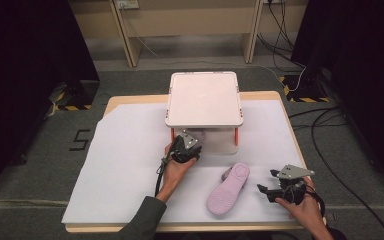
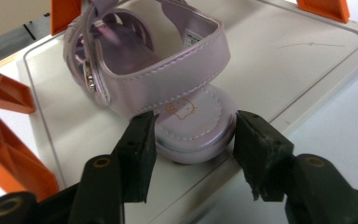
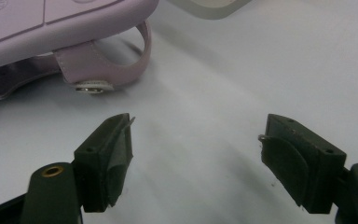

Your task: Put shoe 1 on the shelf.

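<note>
A lilac sandal (image 2: 168,70) stands upright on the lower white tray (image 2: 284,70) of a small rack. My left gripper (image 2: 193,140) is shut on its heel, one jaw pressed on each side. In the high view the left gripper (image 1: 187,145) reaches under the rack's top shelf (image 1: 204,98), which hides that sandal. A second lilac sandal (image 1: 228,189) lies sole up on the white sheet; its sole (image 3: 51,28) and buckled strap (image 3: 121,60) show at the upper left. My right gripper (image 1: 266,181) (image 3: 196,140) is open beside it, a short way to its right, holding nothing.
The rack has orange legs (image 2: 4,154) at its corners and stands at the table's far middle. A white sheet (image 1: 125,165) covers the wooden table. Cables (image 1: 330,160) lie on the floor at the right, past the table's edge.
</note>
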A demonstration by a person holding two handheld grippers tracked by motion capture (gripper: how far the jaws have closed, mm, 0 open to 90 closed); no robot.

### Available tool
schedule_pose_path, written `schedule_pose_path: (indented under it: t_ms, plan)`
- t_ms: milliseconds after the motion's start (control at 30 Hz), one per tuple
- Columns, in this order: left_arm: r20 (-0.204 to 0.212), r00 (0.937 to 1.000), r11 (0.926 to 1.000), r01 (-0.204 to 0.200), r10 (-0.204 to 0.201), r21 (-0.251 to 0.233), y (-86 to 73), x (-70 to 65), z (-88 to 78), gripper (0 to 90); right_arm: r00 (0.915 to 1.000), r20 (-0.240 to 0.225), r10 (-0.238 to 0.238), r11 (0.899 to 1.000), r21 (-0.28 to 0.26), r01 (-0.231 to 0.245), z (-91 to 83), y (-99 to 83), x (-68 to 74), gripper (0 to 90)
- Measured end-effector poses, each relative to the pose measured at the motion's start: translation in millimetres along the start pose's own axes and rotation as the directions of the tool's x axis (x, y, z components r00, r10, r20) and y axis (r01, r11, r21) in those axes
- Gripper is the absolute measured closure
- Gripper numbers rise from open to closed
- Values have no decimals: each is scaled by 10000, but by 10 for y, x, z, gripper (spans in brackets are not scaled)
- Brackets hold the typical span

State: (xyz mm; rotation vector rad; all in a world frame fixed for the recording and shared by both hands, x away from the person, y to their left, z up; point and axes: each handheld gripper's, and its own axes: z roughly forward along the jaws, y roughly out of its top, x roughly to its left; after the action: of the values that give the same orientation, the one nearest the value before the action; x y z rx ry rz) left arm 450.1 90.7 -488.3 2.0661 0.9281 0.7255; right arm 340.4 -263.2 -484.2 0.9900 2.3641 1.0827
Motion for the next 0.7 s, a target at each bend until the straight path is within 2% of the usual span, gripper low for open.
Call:
schedule_pose_path:
  t_ms: [67,200,400,500,700]
  plan:
    - [-46,10000,10000,33,-33,6,-28,-14,-10,385,10000,15,3,10000,-28,-2,-3,1,-2,251]
    - [-68,10000,10000,33,-34,-42,-69,-47,-91,278,10000,15,52,10000,-16,-52,-5,1,-3,251]
    - [313,9994,9995,151,-142,-276,-128,-62,-329,233,10000,2,65,10000,-30,-65,-4,2,-6,251]
    - [383,9992,9994,-112,125,-329,-179,-65,-486,215,10000,-7,5,10000,-88,-5,-11,0,-10,251]
    - [706,9972,9983,276,-239,-515,-392,1,-858,199,9999,-51,109,9999,-68,-109,-8,-6,-23,251]
